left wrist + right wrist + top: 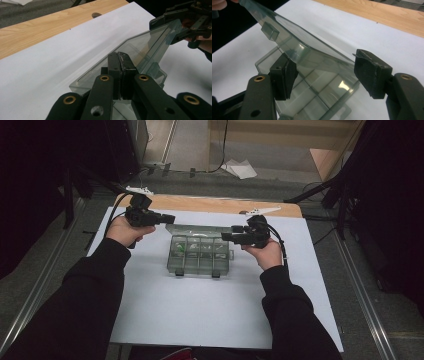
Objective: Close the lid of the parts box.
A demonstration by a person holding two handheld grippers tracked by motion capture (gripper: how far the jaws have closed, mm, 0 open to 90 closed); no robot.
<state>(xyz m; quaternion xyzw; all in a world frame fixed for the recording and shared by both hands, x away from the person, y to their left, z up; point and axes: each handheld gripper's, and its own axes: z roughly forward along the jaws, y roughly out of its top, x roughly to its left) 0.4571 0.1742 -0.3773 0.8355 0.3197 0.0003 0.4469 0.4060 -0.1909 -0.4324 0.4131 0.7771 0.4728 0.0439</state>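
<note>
Near edge, high view: two dark sleeves come in from 6 o'clock over the white sheet (200, 320) that covers the surface.

Centre of sheet: clear compartment box (200, 255), base flat on the sheet, two latches on its 6 o'clock side. Small items sit in the far row of compartments, one of them green; too small to identify. Its transparent lid (200, 230) is open and raised at the 12 o'clock side of the box.

Left hand-held gripper (167, 218) at about 10 o'clock from the box. In the left gripper view its jaws are pressed together on the edge of the lid (147, 47), pads flat against the plastic, no gap between them.

Right hand-held gripper (226, 237) at about 2 o'clock from the box. In the right gripper view its jaws stand wide apart, one pad on each side of the lid's corner (312, 52); the left pad looks to touch or sit just beside the lid's underside, the right pad is apart from it. The divided base (317, 95) shows below through the plastic.

Beyond the sheet, at 12 o'clock: a strip of bare wood surface (210, 204), then grey floor with a crumpled paper (240, 169).
</note>
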